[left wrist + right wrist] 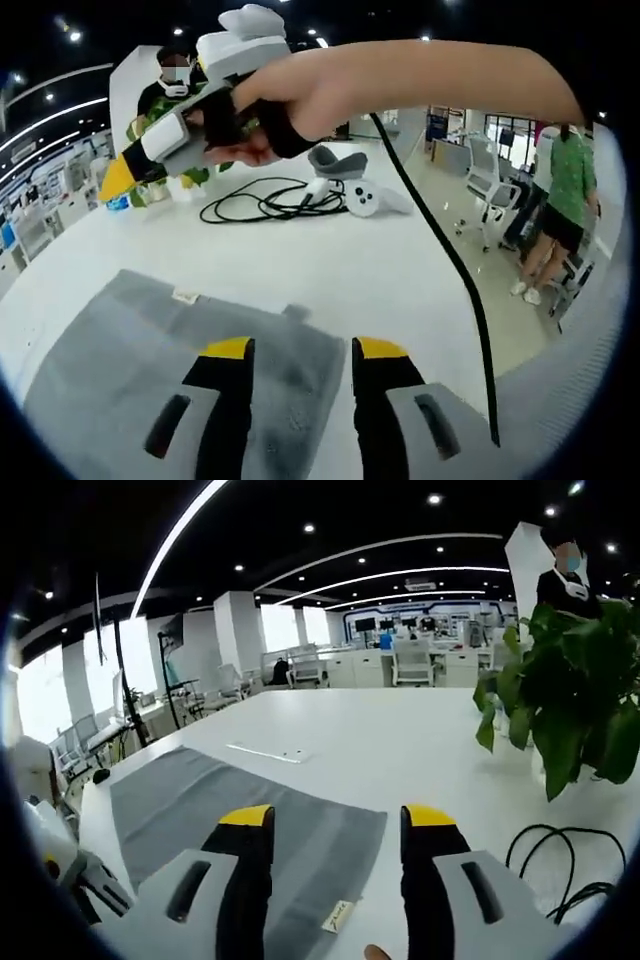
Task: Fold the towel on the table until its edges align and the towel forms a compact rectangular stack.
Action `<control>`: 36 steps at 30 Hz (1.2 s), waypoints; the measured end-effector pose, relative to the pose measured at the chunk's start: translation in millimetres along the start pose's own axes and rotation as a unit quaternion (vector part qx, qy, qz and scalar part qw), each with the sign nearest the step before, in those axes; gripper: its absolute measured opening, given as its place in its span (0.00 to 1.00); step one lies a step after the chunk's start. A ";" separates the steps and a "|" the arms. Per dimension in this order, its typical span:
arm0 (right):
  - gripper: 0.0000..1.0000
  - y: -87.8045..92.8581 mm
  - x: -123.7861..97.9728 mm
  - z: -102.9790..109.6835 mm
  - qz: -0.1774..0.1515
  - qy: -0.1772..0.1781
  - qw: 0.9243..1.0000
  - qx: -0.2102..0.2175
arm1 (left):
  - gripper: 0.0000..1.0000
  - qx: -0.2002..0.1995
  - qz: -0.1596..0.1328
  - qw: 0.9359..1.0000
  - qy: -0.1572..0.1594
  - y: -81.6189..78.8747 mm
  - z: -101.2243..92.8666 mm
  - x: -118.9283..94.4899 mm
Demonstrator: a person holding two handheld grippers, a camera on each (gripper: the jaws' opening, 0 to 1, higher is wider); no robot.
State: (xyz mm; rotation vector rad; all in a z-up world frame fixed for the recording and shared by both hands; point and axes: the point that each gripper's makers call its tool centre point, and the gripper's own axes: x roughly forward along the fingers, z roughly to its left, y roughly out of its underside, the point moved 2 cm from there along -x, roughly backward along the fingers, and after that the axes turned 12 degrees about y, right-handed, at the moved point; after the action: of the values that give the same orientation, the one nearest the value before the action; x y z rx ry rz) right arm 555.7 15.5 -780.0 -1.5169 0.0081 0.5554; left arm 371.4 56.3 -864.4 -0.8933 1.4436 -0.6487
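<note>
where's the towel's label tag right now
In the right gripper view the small tan label tag sits at the grey towel's near corner on the white table, between the open jaws.

Open office: white columns [237, 630], ceiling strip lights [175, 545], desk chairs [411, 662].

White table [330, 270] bears grey towel [150, 370], black cable [262, 203].

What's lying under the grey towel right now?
The grey towel lies flat on the white table, whose bare top shows on all sides of it. No lump shows under the cloth, but the surface beneath is covered, so anything thin there cannot be seen.
</note>
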 end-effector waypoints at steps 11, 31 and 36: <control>0.49 10.6 20.5 -13.1 0.003 0.012 1.000 0.014 | 0.26 0.030 0.030 0.997 0.062 17.2 -13.2 21.8; 0.43 32.3 69.2 0.8 0.036 -0.009 0.999 0.015 | 0.07 0.057 0.048 0.996 0.050 24.5 -7.6 28.4; 0.42 50.2 72.3 0.3 0.062 -0.009 0.998 0.010 | 0.05 0.050 0.045 0.996 0.051 24.7 -4.4 28.4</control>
State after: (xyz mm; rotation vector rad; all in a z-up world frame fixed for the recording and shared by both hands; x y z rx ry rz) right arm 601.4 38.0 -851.7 -1.4993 0.0944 0.6658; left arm 365.1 45.5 -900.2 -0.7224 1.5203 -0.7019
